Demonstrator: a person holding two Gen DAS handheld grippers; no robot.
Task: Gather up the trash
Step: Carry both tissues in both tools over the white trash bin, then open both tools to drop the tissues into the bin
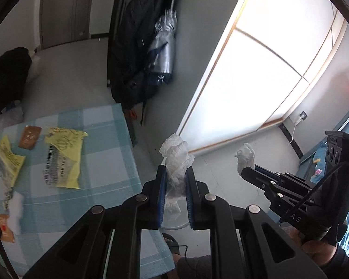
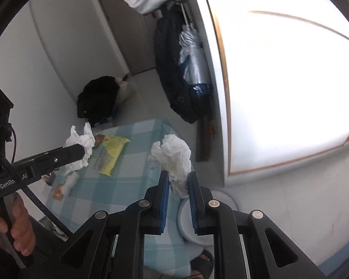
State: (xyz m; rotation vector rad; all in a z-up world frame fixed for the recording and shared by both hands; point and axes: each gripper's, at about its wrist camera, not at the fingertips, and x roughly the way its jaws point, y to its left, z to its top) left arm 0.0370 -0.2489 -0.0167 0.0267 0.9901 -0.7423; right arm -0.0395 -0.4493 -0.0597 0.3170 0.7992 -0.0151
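Observation:
My left gripper (image 1: 175, 172) is shut on a crumpled white tissue (image 1: 176, 158), just past the right edge of the blue checked table (image 1: 104, 121). To its right, my right gripper (image 1: 244, 172) is shut on a second white tissue (image 1: 245, 155). In the right wrist view the right gripper (image 2: 178, 176) pinches its tissue (image 2: 174, 155) above a round white bin (image 2: 197, 230), and the left gripper (image 2: 81, 151) holds its tissue (image 2: 81, 141) at the left. Yellow wrappers (image 1: 62, 155), small brown packets (image 1: 29, 137) and a white wad (image 1: 17, 207) lie on the table.
A dark jacket and a silver umbrella (image 1: 160, 53) hang beside the bright window. A black bag (image 1: 9, 76) sits on the floor behind the table. A person's sandalled foot (image 2: 202, 262) stands next to the bin. A hand (image 2: 14, 230) grips the left handle.

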